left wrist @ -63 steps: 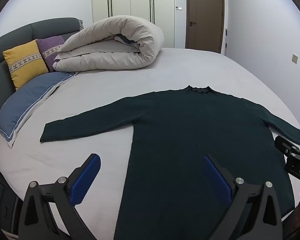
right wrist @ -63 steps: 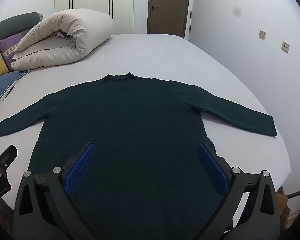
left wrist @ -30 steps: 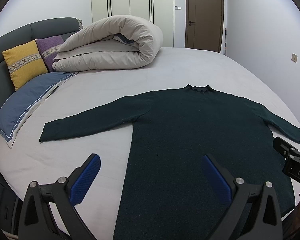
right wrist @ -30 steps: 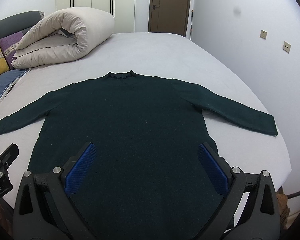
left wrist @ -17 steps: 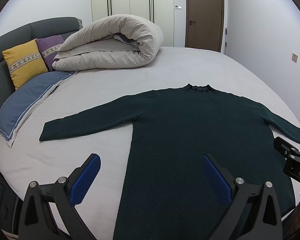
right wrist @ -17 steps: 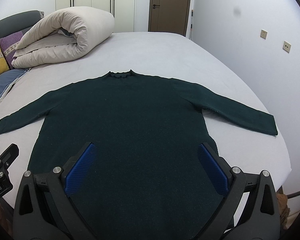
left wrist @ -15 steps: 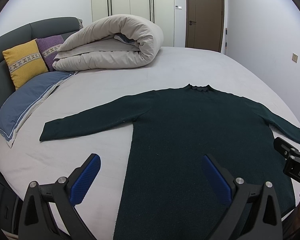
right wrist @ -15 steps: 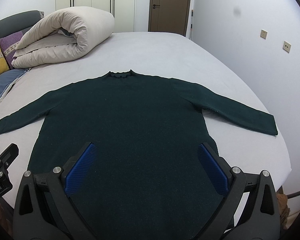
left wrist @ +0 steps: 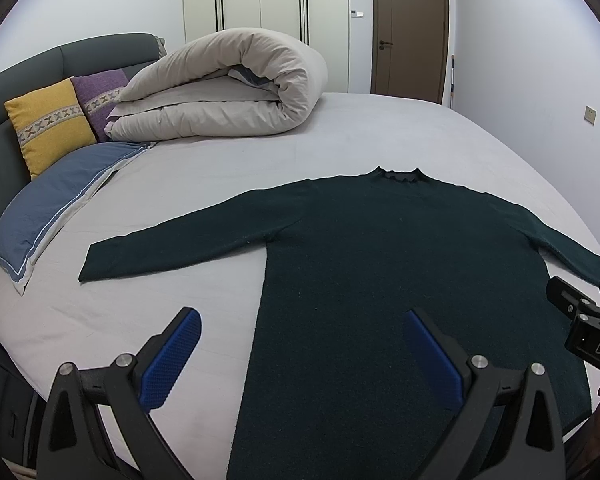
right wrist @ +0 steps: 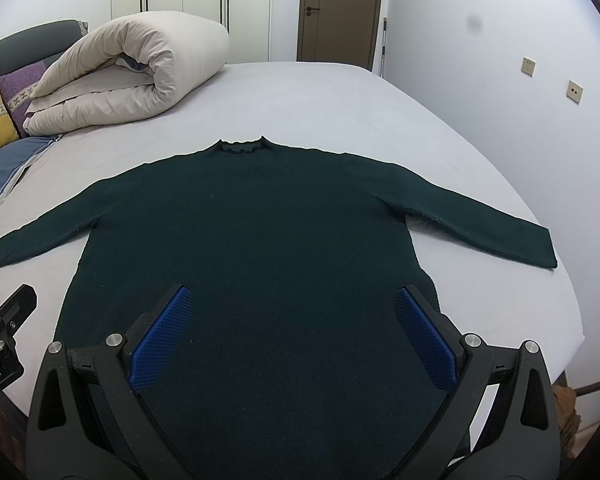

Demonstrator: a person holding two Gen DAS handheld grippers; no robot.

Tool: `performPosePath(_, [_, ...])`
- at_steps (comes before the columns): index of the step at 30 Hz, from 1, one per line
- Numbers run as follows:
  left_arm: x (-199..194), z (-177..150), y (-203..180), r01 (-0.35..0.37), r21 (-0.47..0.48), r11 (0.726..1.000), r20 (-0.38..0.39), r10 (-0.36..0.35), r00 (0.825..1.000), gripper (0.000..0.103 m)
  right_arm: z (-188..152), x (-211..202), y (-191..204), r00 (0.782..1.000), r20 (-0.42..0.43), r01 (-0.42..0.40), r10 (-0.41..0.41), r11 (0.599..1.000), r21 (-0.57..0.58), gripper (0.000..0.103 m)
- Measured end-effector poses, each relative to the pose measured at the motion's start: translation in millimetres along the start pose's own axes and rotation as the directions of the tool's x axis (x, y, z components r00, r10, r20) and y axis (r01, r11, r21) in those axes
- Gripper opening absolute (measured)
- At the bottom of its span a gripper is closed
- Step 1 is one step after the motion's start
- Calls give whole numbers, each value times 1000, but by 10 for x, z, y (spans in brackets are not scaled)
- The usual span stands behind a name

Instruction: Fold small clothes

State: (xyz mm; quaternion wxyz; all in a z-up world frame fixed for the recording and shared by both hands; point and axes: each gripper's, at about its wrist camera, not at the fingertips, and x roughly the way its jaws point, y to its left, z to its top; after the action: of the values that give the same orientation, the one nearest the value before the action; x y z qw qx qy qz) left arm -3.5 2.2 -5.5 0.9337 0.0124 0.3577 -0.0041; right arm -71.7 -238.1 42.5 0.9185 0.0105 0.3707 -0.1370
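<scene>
Bed (left wrist: 380, 128) first: your dark green sweater (right wrist: 252, 240) lies flat on it, sleeves out. Only your right view shows the whole right sleeve; your left view shows pillows (left wrist: 56, 128). Left gripper (left wrist: 300, 356) and right gripper (right wrist: 292, 332) both gape wide above the hem, holding nothing.

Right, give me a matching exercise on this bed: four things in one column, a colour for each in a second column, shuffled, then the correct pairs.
Things:
1. sweater
2. rolled duvet
3. cushion nearest the headboard's outer end
4. pillow lying flat at the bed's edge

Colours:
A. blue
B. beige
C. dark green
D. yellow

Pairs: 1-C, 2-B, 3-D, 4-A
</scene>
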Motion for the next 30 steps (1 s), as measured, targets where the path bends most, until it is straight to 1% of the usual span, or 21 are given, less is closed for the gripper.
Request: performPosePath(30, [18, -74, 5, 1, 0, 1000, -4, -1, 1000, 103, -61, 11, 56, 1000, -17, 0, -1, 1000, -9, 103])
